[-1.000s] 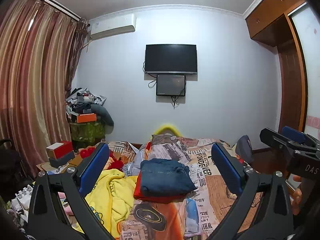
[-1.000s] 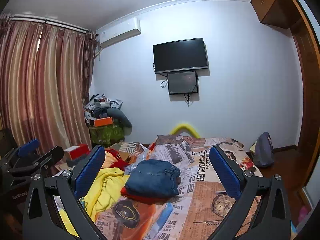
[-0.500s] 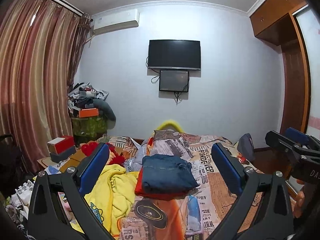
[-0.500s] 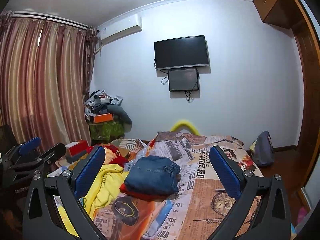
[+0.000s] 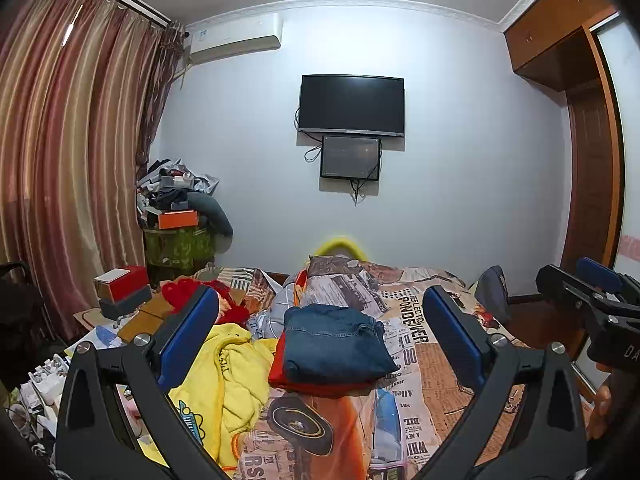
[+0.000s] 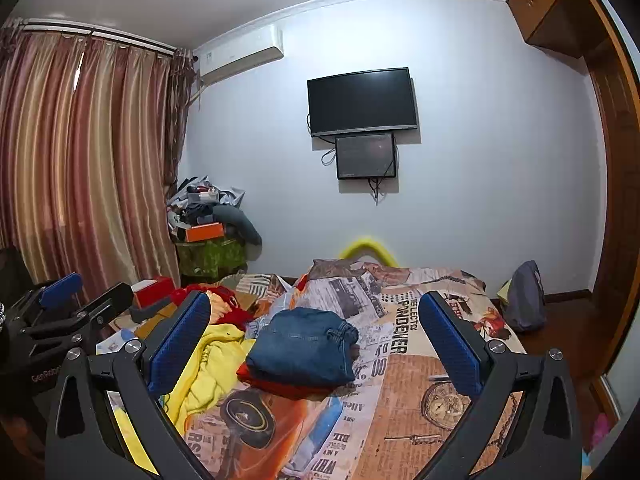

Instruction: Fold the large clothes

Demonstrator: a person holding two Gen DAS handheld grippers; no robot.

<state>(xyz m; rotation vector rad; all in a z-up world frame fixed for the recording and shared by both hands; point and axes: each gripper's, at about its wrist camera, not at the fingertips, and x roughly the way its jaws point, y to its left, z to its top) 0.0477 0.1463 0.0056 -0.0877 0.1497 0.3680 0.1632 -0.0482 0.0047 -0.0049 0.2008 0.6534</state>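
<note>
Folded blue jeans [image 5: 332,346] lie on a folded red garment [image 5: 320,388] in the middle of the bed; they also show in the right wrist view [image 6: 304,346]. A crumpled yellow garment [image 5: 228,376] lies to their left, also seen in the right wrist view [image 6: 208,364]. My left gripper [image 5: 320,340] is open and empty, held above the bed's near end. My right gripper [image 6: 316,340] is open and empty beside it. Each gripper shows at the edge of the other's view.
The bed has a newspaper-print cover [image 6: 420,380]. A red garment [image 5: 192,292] and boxes [image 5: 120,288] lie at the left. A cluttered stand [image 5: 180,232] is by the curtain [image 5: 60,160]. A grey bag [image 6: 524,300] sits on the floor at the right. A wardrobe [image 5: 592,160] stands right.
Both grippers have tilted slightly, so the clothes sit a little higher in view. Both stay open. Nothing on the bed has moved.
</note>
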